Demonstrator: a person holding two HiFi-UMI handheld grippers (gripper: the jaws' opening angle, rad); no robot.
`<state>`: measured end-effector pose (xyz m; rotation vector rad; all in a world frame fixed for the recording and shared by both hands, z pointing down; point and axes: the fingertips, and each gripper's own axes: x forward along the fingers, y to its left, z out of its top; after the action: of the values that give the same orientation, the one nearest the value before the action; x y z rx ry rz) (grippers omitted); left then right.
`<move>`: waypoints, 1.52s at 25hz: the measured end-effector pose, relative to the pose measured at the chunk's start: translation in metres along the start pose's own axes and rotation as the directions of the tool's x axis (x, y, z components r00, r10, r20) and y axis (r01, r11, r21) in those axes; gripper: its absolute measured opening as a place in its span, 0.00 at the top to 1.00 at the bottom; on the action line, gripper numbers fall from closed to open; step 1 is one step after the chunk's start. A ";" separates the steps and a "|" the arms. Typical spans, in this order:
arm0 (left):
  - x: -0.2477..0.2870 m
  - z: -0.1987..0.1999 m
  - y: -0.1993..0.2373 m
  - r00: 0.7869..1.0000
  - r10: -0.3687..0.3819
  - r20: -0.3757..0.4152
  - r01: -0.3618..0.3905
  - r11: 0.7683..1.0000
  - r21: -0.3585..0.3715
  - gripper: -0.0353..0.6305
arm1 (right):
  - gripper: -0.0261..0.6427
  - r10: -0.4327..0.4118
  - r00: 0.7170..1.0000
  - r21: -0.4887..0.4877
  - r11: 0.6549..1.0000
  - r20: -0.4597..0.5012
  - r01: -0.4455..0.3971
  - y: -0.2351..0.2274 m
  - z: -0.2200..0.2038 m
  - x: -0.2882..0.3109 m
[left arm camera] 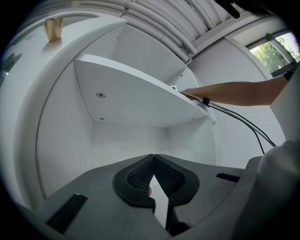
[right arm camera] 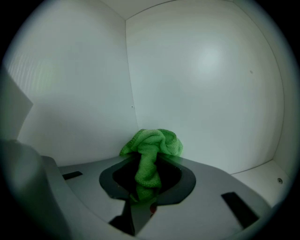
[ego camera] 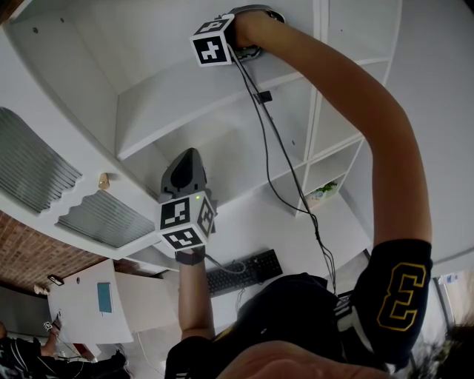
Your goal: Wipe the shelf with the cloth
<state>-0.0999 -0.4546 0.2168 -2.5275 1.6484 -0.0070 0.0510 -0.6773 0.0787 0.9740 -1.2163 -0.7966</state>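
Your right gripper (right arm camera: 149, 157) is clamped on the green cloth (right arm camera: 152, 143): a twisted strip of it runs down between the jaws, and the rest bunches up in a wad past their tips. That wad sits in front of the back corner of a white compartment, where two walls meet. Whether it presses on either wall cannot be told.

In the head view your right arm (ego camera: 355, 126) is stretched up, and the right gripper (ego camera: 259, 11) reaches into an upper compartment of the white shelf unit (ego camera: 89, 96). Its marker cube shows just below your hand. The cloth itself is hidden from this view. A black cable (ego camera: 274, 155) hangs from that gripper down toward your body.

Your left gripper (left arm camera: 153, 158) is clenched, jaw tips meeting with nothing between them. It points into a lower compartment, under a white shelf board (left arm camera: 136, 101) with a screw head (left arm camera: 100, 94) in its underside. In the head view the left gripper (ego camera: 187, 161) sits well below the right one, in front of the shelf unit.

A black keyboard (ego camera: 244, 271) lies on the desk surface beneath the shelves, and a potted plant (ego camera: 323, 191) stands in a low compartment at the right.
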 end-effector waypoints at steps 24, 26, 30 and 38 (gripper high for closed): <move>-0.038 -0.001 -0.002 0.998 0.055 -0.009 -0.055 0.999 -0.002 0.93 | 0.84 -0.011 0.800 -0.073 0.995 0.600 0.069 0.006 0.137 -0.144; -0.041 -0.002 -0.002 0.998 0.061 -0.011 -0.061 0.998 0.001 0.93 | 0.84 0.021 0.748 -0.093 0.994 0.663 0.055 0.015 0.165 -0.166; -0.046 -0.007 0.012 0.996 0.088 -0.021 -0.088 0.996 0.006 0.93 | 0.84 0.105 0.681 -0.156 0.988 0.725 0.014 0.040 0.217 -0.189; -0.049 -0.019 0.027 0.992 0.117 -0.036 -0.118 0.992 -0.031 0.93 | 0.84 0.200 0.666 -0.203 0.976 0.718 -0.074 0.067 0.257 -0.190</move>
<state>-0.1454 -0.4223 0.2356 -2.4625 1.8231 -0.0119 -0.2378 -0.5246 0.0845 0.3937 -1.8652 -1.2056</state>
